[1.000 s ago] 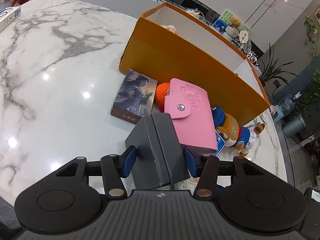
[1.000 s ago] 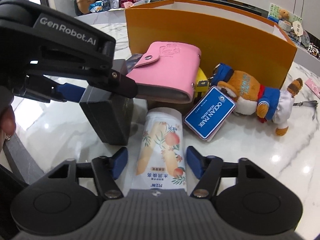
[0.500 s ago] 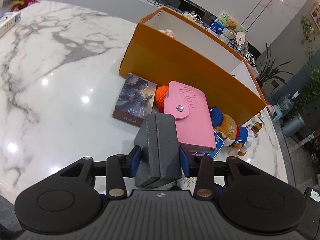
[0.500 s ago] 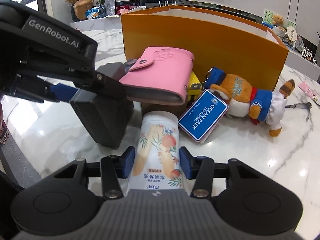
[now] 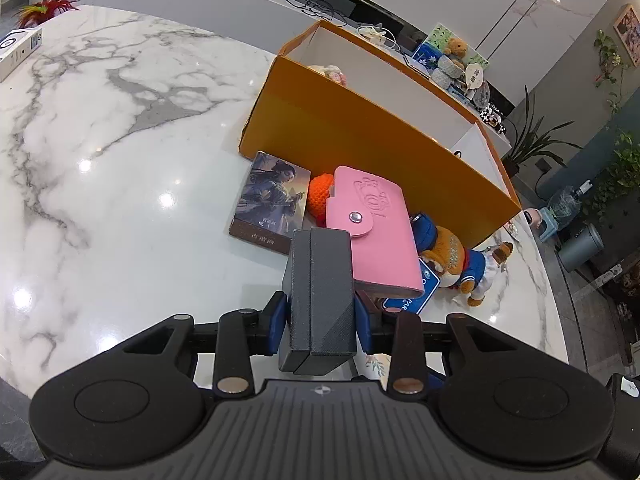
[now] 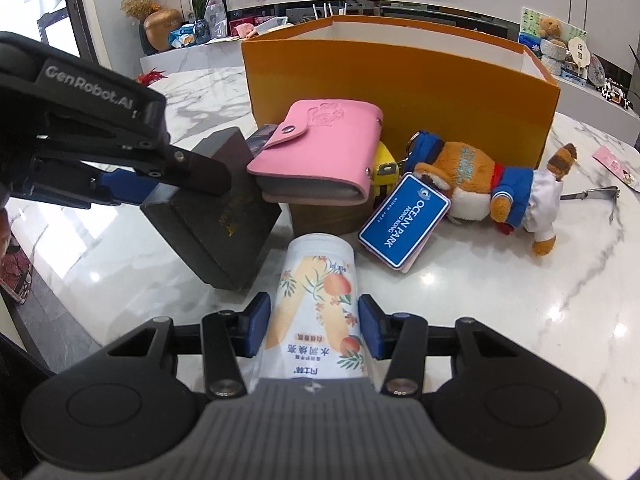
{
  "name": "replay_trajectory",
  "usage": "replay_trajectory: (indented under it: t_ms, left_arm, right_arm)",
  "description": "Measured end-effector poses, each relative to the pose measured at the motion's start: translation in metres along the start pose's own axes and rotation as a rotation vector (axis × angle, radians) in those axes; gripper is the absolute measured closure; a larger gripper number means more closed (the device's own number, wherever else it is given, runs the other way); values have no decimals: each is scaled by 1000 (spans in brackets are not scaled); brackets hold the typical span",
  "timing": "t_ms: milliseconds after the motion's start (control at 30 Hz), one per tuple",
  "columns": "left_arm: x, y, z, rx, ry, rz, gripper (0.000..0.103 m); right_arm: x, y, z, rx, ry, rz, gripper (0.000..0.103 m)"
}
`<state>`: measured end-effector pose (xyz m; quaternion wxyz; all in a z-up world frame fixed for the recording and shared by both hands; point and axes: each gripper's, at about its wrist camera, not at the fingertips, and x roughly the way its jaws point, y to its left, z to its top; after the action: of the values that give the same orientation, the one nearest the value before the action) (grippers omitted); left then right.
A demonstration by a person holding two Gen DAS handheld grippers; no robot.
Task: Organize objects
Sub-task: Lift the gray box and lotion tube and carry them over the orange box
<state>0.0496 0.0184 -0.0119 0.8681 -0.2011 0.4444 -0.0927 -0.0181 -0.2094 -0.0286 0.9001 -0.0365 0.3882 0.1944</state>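
I took the step in hand to be lifting two things at once toward the orange box (image 5: pixel 360 128), which stood open near the far edge of the marble desk (image 5: pixel 100 152). My left gripper (image 5: pixel 320 316) was closing, its blue pads (image 5: pixel 276 320) already pressed on the sides of the dark case (image 5: pixel 320 284), which the right view showed tilted with one corner down on the desk. My right gripper (image 6: pixel 314 328) was narrowed onto the white tube (image 6: pixel 316 300), pads against both its sides, near the desk's front edge. To do it well, I judged, I should raise the case straight first: the pink wallet (image 5: pixel 372 232) overhung it and looked likely to slide off its brown block (image 6: pixel 320 214). The tube should clear the blue tag (image 6: pixel 404 220) on the plush (image 6: pixel 480 184) just beside it.

The box floor was hidden by its front wall; only a pale lump showed over the rim. The orange knit thing (image 5: pixel 320 196) was half covered by the wallet, and a yellow item (image 6: pixel 384 168) under it I could not identify. The tube's lower end was cut off behind my gripper body.
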Motion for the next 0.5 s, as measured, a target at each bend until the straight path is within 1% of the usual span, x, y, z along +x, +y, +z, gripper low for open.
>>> replay_trajectory:
  t_ms: [133, 333, 500]
  left_arm:
    - [-5, 0, 1, -1, -8, -1, 62]
    - [-12, -2, 1, 14, -24, 8, 62]
    - [-17, -2, -1, 20, -36, 15, 62]
  right_arm:
    - [2, -1, 4, 9, -4, 7, 53]
    - [-11, 4, 6, 14, -21, 13, 53]
    - [-11, 6, 6, 5, -10, -18, 54]
